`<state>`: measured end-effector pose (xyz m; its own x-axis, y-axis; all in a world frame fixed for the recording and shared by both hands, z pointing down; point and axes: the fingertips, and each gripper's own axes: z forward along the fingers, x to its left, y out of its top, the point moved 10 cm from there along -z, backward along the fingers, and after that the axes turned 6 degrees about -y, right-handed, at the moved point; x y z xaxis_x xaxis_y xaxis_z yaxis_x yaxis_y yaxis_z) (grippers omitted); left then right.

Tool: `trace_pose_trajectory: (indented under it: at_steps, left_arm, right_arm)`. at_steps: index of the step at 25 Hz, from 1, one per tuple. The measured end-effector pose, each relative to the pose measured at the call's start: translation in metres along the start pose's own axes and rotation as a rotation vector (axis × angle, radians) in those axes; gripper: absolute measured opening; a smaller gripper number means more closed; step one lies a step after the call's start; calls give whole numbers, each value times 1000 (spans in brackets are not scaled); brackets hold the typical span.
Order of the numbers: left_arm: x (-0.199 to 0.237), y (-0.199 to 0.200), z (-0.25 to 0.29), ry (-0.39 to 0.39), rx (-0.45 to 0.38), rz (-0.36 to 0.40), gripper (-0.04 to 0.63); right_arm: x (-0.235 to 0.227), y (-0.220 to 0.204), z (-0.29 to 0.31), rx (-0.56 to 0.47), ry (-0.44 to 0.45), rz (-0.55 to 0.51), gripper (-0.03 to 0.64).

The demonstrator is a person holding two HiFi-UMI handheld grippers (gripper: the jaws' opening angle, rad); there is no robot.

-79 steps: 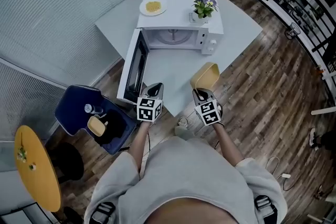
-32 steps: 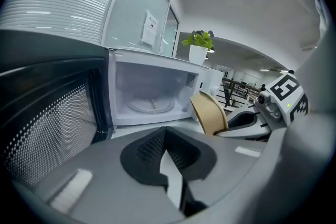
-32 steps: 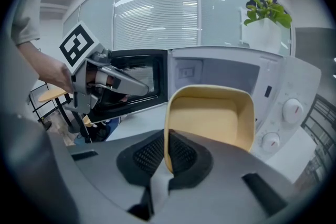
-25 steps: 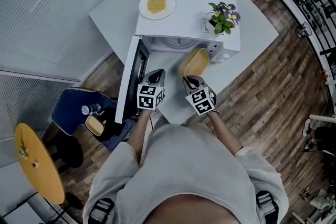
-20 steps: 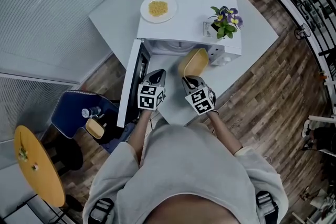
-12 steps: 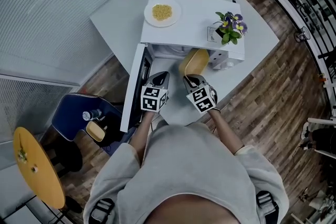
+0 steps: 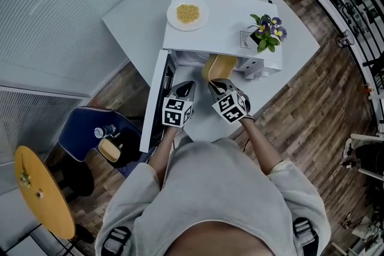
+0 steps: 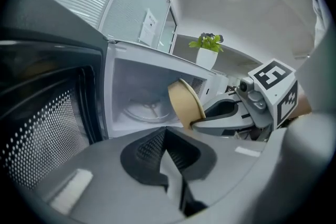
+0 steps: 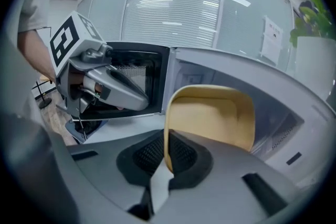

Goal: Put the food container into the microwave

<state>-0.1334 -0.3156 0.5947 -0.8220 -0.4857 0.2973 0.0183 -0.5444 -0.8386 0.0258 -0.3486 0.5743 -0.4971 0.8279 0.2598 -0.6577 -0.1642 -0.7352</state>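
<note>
food container (image 7: 219,65): far end hidden under microwave (image 7: 228,9) top in head view; near rim buried between jaws of right gripper (image 9: 161,168).
plate (image 7: 188,13): yellow heap, too small to identify.
yellow table (image 7: 42,192): cut by left edge.
wall notice (image 9: 272,39): print unreadable.
pot label (image 7: 245,39): too small to read.

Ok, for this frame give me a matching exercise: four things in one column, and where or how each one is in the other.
1. food container
2. plate
3. potted plant
4. microwave door

A. swung open
B. on top of the microwave, at the door-hinge end
C. clamped in the right gripper, at the cavity mouth
D. on top of the microwave, at the end away from the door

Pairs: 1-C, 2-B, 3-D, 4-A
</note>
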Motion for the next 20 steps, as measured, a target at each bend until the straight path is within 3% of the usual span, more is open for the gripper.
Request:
trace_pose_trajectory:
  at_steps: [11, 20]
  left_arm:
    - [-1, -3, 0, -23, 15, 8, 9]
    - [1, -3, -2, -26, 10, 6, 9]
  right_arm:
    - [-8, -6, 14, 135, 58, -326, 17]
    - [-10, -10, 31, 240, 54, -630, 16]
